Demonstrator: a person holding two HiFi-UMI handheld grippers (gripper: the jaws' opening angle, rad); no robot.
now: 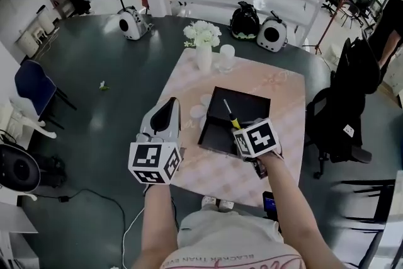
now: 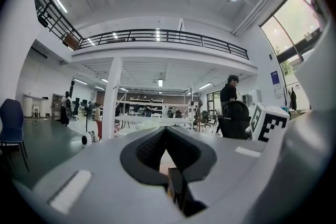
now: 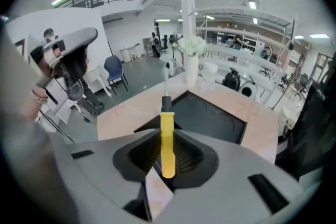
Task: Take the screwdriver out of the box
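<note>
My right gripper pinches the yellow-handled steel screwdriver above the open black box, shaft toward eleven o'clock. My left gripper, at the box's nine o'clock, is pressed together and empty. I judge it nearly out.

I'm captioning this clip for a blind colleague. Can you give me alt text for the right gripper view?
The right gripper has its jaws shut on the yellow handle of a screwdriver, its metal shaft pointing away above an open black box. The box sits on a pale pink table, with a white vase of flowers beyond it.
</note>
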